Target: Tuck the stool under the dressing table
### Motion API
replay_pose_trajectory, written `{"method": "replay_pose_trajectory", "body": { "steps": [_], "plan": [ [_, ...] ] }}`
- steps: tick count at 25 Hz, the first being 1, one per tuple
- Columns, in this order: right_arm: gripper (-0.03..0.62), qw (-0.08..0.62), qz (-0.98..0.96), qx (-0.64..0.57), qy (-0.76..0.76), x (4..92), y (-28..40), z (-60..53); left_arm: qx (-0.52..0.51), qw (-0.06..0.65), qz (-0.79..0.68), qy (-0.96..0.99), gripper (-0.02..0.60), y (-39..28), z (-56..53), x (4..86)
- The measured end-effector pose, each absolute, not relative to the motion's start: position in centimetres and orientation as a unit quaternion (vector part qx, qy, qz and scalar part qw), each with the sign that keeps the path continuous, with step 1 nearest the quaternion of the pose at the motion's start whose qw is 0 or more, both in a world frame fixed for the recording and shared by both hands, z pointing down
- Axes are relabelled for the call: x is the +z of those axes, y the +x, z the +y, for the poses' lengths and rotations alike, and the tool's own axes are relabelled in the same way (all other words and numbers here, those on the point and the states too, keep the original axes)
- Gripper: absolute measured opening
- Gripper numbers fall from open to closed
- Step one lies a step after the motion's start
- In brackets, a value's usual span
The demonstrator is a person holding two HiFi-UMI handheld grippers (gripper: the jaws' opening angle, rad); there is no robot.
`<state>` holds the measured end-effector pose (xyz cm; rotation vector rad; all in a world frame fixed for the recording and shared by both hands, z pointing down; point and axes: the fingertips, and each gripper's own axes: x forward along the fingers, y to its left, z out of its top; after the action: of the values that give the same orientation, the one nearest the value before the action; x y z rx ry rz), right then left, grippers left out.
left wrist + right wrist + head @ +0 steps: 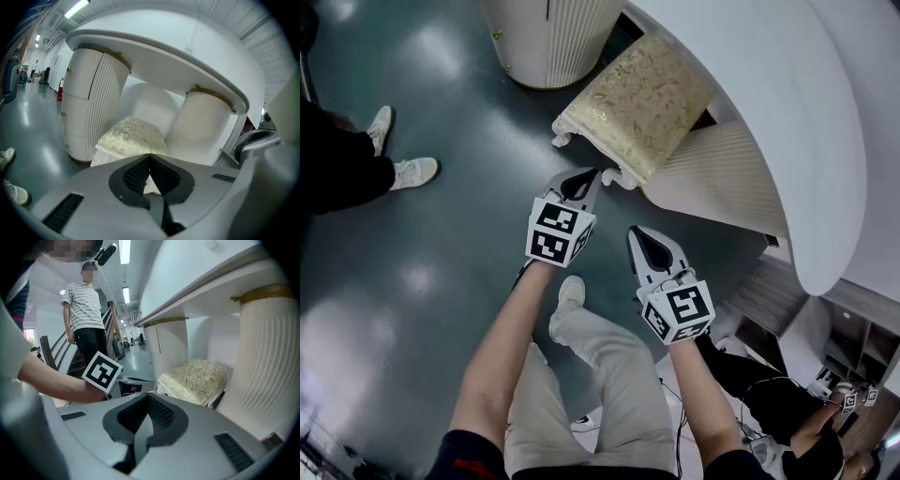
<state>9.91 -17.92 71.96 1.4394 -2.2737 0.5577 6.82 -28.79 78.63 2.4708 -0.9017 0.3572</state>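
Observation:
The stool (pixel 637 103) has a gold-patterned cushion and white carved legs. It stands between the two ribbed pedestals, its far half beneath the white dressing table top (pixel 787 112). My left gripper (pixel 584 178) is shut and empty, its tip just short of the stool's near corner; I cannot tell whether they touch. In the left gripper view the cushion (pixel 133 136) lies right behind the shut gripper (pixel 150 157). My right gripper (pixel 637 234) hangs further back, shut and empty. The right gripper view shows the shut right gripper (pixel 149 397) with the stool (pixel 197 380) ahead of it.
Ribbed white pedestals stand at the left (pixel 553 37) and right (pixel 722 178) of the stool. A bystander's white shoes (pixel 403 169) are on the dark floor at left. Another person (pixel 787 412) crouches at lower right, next to grey shelving (pixel 853 347). A person in a striped shirt (pixel 84 310) stands behind.

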Motion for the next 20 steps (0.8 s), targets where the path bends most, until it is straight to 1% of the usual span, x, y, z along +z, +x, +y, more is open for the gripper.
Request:
{"method": "replay_pose_trajectory", "body": {
  "steps": [20],
  "plan": [
    [0.006, 0.147, -0.817, 0.195, 0.522, 55.1, 3.9, -11.8, 0.131, 0.213, -0.318, 0.915, 0.008, -2.6, -16.9, 57.6]
  ]
}}
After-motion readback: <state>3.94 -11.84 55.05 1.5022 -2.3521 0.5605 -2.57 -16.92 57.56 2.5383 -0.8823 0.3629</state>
